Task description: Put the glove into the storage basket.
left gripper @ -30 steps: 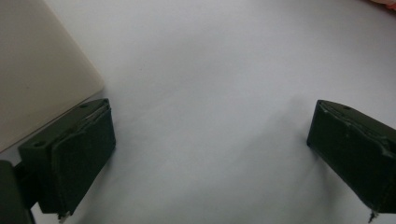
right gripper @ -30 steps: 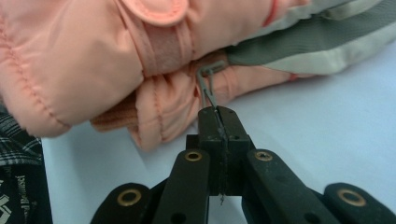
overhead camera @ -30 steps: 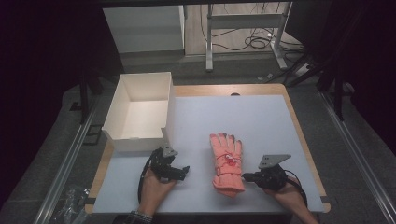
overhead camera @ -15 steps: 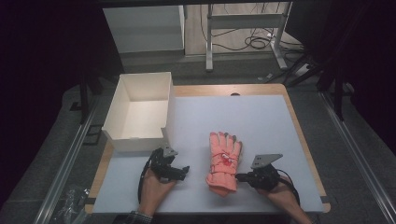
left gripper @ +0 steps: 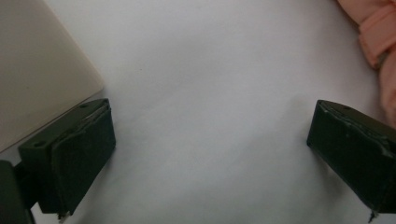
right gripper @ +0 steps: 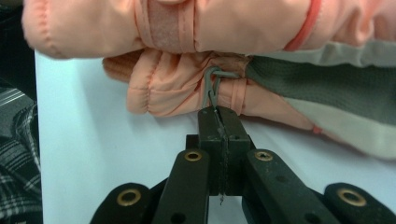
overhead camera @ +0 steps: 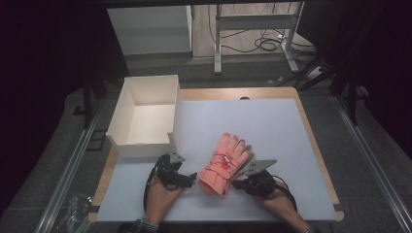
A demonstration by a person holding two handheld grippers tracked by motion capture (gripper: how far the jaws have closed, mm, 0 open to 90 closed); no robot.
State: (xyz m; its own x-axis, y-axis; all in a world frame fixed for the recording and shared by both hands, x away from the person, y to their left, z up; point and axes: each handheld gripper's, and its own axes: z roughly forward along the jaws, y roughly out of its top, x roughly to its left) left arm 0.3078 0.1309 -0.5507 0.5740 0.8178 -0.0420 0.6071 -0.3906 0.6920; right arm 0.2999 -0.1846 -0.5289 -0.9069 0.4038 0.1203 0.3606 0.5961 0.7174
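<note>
Left gripper (overhead camera: 190,178): jaws spread wide, held low, pointing right. Right gripper (overhead camera: 238,184): jaws pressed flat together, pointing left toward the other. Both hands enter from the near edge, forearms angled inward.

The high view was evenly lit from above on the pale table (overhead camera: 272,126), while the room around it fell into deep shadow and slight grain softened the detail. In the left gripper view, the jaws cast soft shadows on the surface and their near edges were blurred. The right gripper view was bright, with the pink gloves (right gripper: 187,88) slightly soft at the top edge and the black jaws sharp.
</note>
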